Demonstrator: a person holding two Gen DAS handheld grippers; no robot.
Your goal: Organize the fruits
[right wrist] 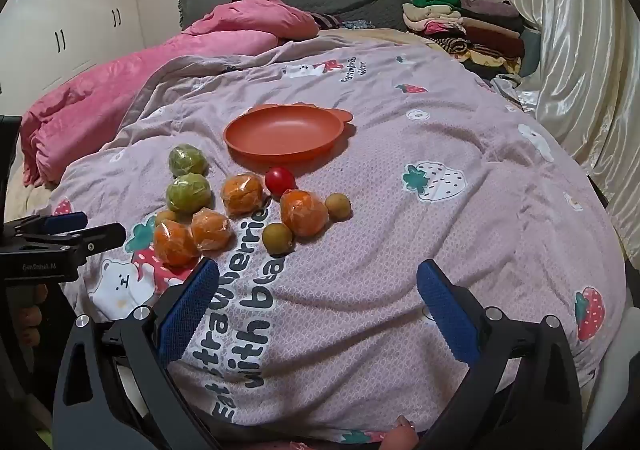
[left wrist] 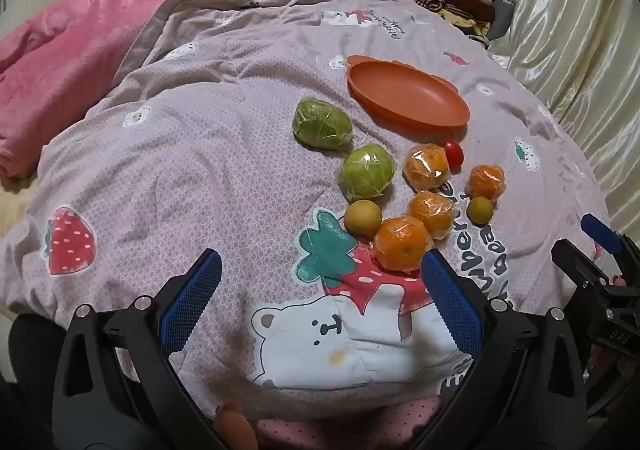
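On the bed: fruits lay loose on a lilac quilt [right wrist: 400, 178], none yet in the orange dish [right wrist: 280, 134].
Dish: empty, at 12 o'clock beyond the cluster in the right wrist view; long axis ran roughly 10-to-4 in the left wrist view.
Fruit cluster: four wrapped oranges, two wrapped green fruits [left wrist: 367, 172], three small yellow-brown fruits and a red tomato [right wrist: 280, 179] just beside the dish's near rim.
Left tongs [left wrist: 320, 290]: spread wide, pinching nothing, tilted down at the quilt.
Right tongs [right wrist: 318, 290]: spread wide too, empty, also tilted down.
Nearest target, left: wrapped orange [left wrist: 402, 244] at about 1 o'clock, just beside the right-hand fingertip; roundish, no clear long axis.
Same orange, right view: at about 11 o'clock, just beyond the left-hand fingertip.
Nearest target, right: small yellow-brown fruit [right wrist: 277, 238] at about 11 o'clock, a little further off.
Nearer hand: a close call; judged the left for the oranges and green fruits, the right for the tomato-side fruits.
Carry direction: judged away from the tongs, toward 12 to 1 o'clock, over the other fruits.
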